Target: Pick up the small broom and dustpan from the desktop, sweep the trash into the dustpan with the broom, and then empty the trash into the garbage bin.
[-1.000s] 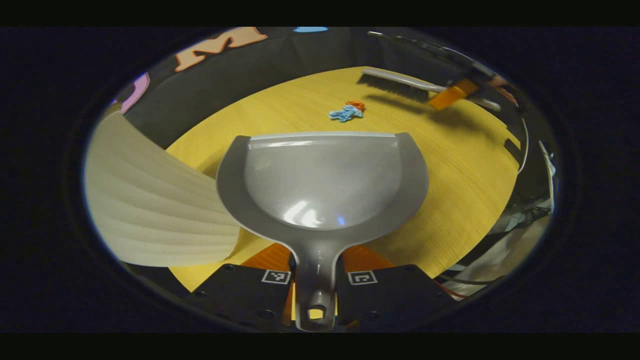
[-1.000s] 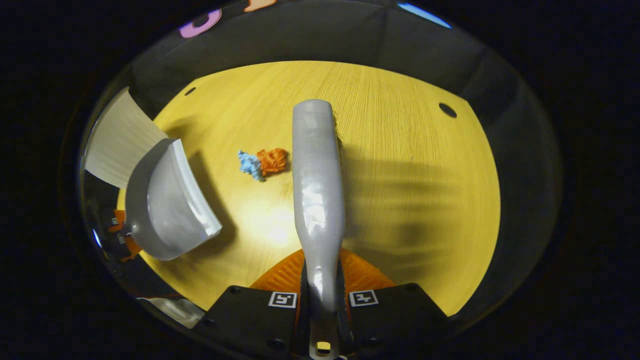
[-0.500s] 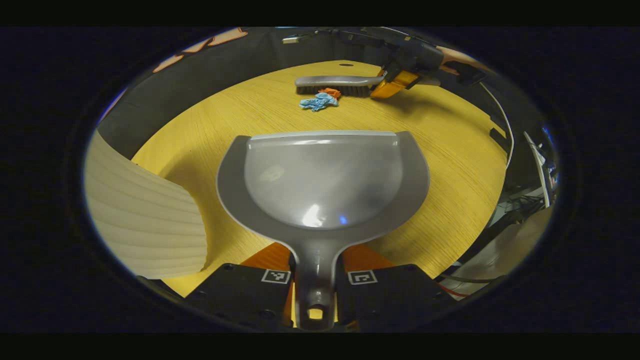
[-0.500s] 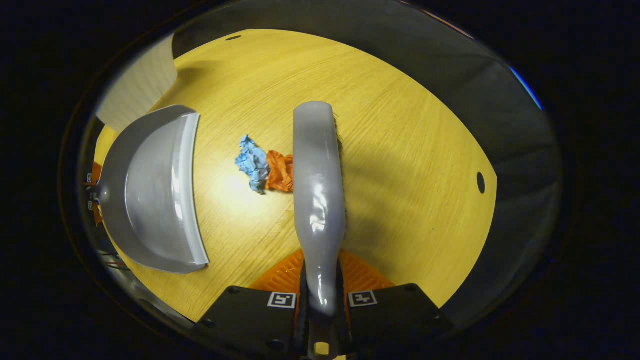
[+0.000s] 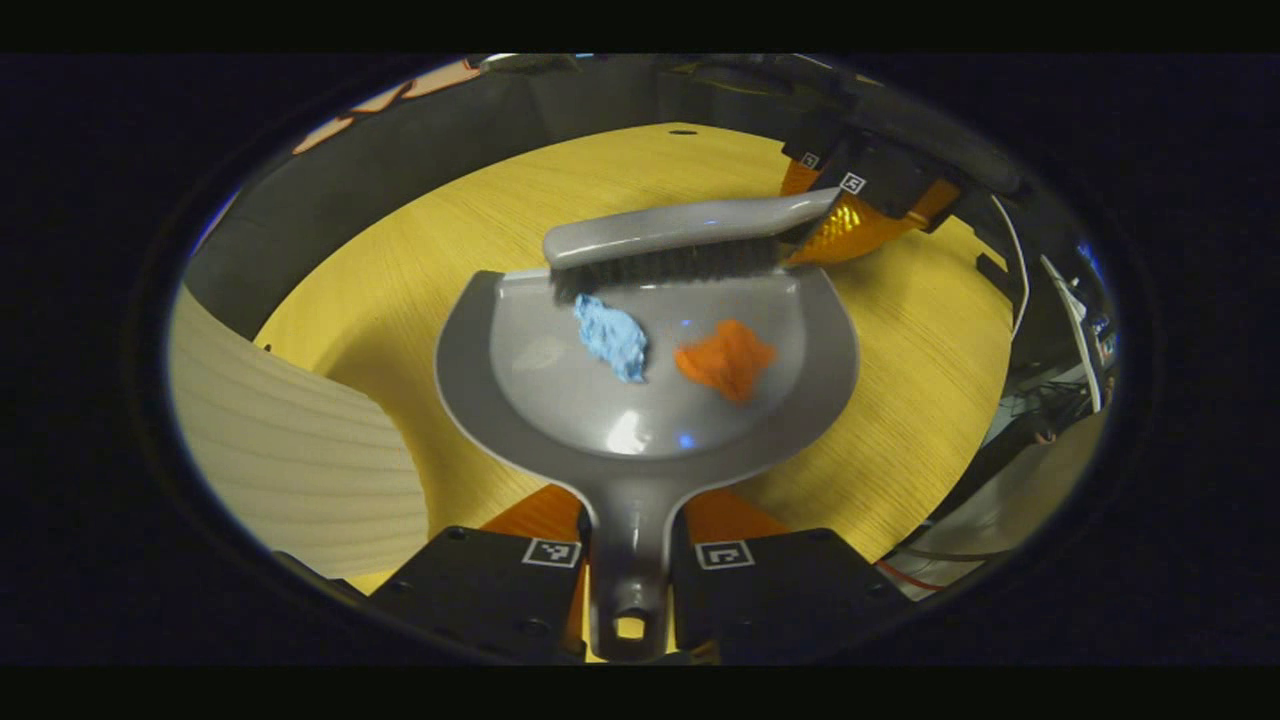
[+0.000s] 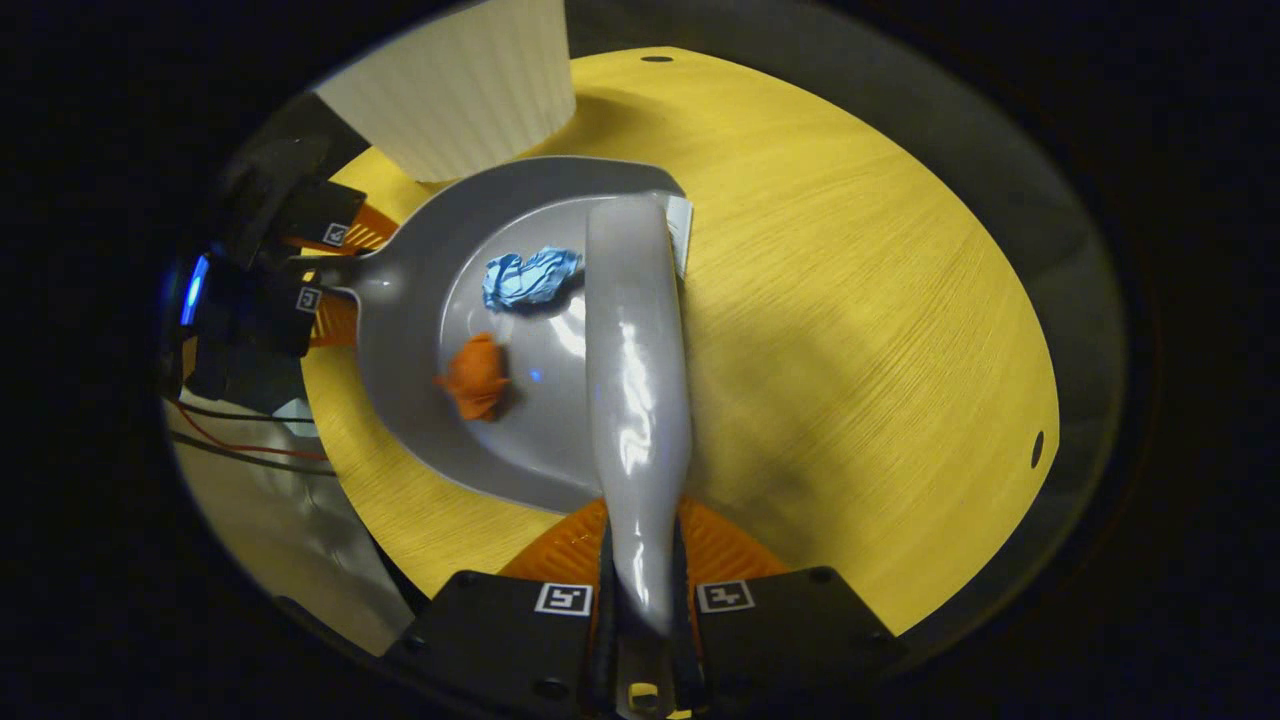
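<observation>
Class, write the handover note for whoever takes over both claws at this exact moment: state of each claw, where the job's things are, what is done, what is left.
Left claw: shut on the dustpan handle, pan resting on the yellow desktop.
Right claw: shut on the small broom, bristles at the pan's front lip.
Trash: blue paper wad and orange paper wad both lie inside the pan.
Garbage bin: ribbed, cream, close beside the pan, on the left in the left gripper view.
Done: both tools picked up, trash swept in.
Left: lift the pan level, tip it over the bin.
</observation>
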Available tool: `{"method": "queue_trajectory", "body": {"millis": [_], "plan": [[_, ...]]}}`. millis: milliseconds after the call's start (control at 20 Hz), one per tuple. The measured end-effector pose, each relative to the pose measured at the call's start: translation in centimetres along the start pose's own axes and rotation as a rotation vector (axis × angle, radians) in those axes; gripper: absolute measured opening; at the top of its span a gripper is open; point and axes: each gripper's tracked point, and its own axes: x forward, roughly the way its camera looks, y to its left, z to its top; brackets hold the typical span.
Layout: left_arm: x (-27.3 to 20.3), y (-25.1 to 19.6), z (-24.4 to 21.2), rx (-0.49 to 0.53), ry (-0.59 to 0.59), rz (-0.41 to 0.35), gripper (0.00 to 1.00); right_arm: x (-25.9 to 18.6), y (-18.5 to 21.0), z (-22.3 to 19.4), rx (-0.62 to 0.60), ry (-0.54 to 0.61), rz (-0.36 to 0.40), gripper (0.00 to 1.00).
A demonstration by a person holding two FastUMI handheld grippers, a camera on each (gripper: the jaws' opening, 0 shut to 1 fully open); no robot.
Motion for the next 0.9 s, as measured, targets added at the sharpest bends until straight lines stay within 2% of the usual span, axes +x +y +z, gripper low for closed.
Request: {"method": "queue_trajectory", "body": {"millis": [50, 200, 400, 450, 500, 600, 700, 800, 900], "plan": [[-0.1, -0.1, -0.1, 0.0, -0.007, 0.011, 0.28, -0.2, -0.3, -0.1, 0.016, -0.021, 0.009, 0.24], [0.4, 0.0, -0.2, -0.051, -0.025, 0.03, 0.28, -1.8, -1.3, -1.0, 0.073, -0.095, -0.052, 0.23], [-0.9, -2.0, 1.5, -0.236, -0.061, 0.034, 0.28, -4.1, -3.4, -3.1, 0.19, -0.235, -0.084, 0.24], [-1.6, -2.3, 2.3, -0.276, -0.079, 0.052, 0.26, -4.4, -4.2, -3.5, 0.205, -0.268, -0.09, 0.23], [-2.6, -2.6, 2.7, -0.314, -0.099, 0.082, 0.29, -4.8, -4.7, -4.3, 0.223, -0.299, -0.094, 0.24], [-3.8, -3.3, 3.1, -0.425, -0.1, 0.134, 0.27, -5.5, -6.0, -5.6, 0.254, -0.377, -0.073, 0.23], [-4.5, -4.2, 3.7, -0.521, -0.109, 0.148, 0.28, -4.5, -8.1, -6.1, 0.252, -0.436, -0.08, 0.24], [-6.3, -3.6, 5.0, -0.586, -0.109, 0.179, 0.28, -3.8, -10.4, -7.0, 0.255, -0.467, -0.063, 0.24], [-6.7, -2.9, 6.4, -0.622, -0.121, 0.2, 0.27, -3.2, -10.8, -7.9, 0.272, -0.482, -0.039, 0.23]]}}
